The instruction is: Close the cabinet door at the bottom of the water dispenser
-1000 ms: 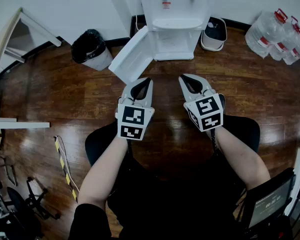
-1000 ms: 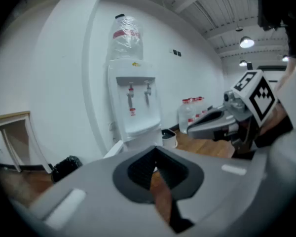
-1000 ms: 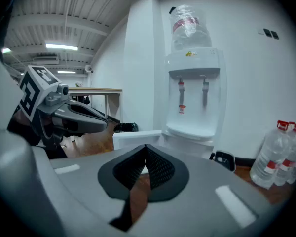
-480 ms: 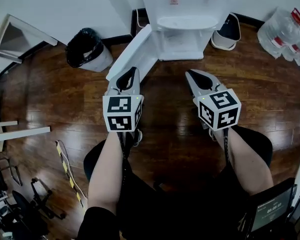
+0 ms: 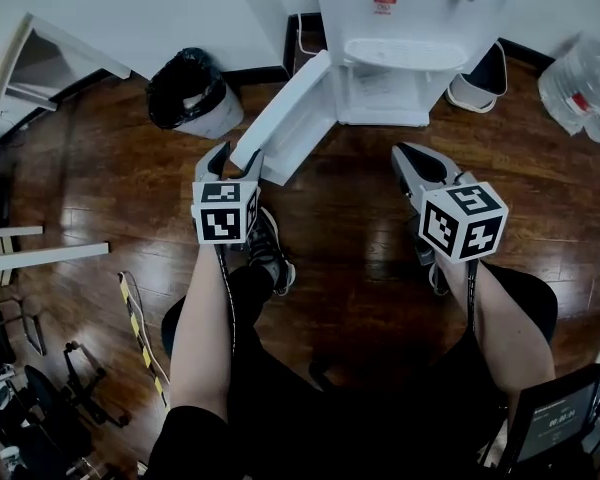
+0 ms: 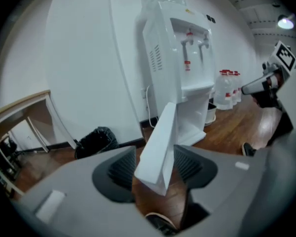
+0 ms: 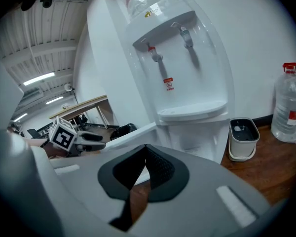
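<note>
- Grey left claw has come forward and down since a second ago. It now sits at the free edge of the door.
- Its jaws have just been opening and stand apart. The door's edge lies between them, and the pads do not press on it.
- White door stands swung out to the left of the dispenser, so the cabinet is not yet shut. The left claw looks placed to grip or push that edge.
- Bin stands left of the door, apart from it and outside the closing swing.
- Shoe rests near the door's lower corner. The floor toward the dispenser is bare.
- Right claw, jaws together and empty, hangs right of the door and should likely stay clear.
</note>
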Tool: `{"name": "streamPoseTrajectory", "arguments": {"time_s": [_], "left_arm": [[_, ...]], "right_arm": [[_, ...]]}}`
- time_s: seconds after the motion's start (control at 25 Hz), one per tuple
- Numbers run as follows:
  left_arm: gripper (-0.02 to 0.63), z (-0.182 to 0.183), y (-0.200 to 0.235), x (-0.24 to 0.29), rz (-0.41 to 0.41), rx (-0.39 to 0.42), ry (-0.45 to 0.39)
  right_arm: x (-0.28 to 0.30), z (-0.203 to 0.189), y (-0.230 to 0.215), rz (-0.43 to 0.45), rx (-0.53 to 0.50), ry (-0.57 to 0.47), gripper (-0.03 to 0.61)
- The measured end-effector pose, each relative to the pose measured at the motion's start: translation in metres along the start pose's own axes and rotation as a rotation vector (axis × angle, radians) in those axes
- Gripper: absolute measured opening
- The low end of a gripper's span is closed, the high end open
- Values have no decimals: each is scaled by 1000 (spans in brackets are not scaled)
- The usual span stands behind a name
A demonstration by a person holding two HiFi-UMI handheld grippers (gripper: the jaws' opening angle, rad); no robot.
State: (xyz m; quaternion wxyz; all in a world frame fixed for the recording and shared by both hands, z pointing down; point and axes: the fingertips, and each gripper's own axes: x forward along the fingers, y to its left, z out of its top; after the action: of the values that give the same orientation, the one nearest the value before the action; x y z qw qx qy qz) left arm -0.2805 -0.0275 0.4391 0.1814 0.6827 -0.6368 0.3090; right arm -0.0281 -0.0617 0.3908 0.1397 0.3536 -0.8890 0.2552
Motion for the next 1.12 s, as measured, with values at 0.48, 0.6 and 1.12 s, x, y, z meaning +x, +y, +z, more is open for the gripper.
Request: {"name": "streamPoseTrajectory", "arguments": {"time_s": [0.48,0.6,1.12], "left_arm": [[277,-42,4,25,-81,42,161],[233,-43,1,27,-46,95,192],[216,-51,-110,14,-87,-149,208]], "right_arm": [[31,9,2,50,80,15,5],[34,9,4,54,86,24,5],[21,-27,0,41,45,107,5]]}}
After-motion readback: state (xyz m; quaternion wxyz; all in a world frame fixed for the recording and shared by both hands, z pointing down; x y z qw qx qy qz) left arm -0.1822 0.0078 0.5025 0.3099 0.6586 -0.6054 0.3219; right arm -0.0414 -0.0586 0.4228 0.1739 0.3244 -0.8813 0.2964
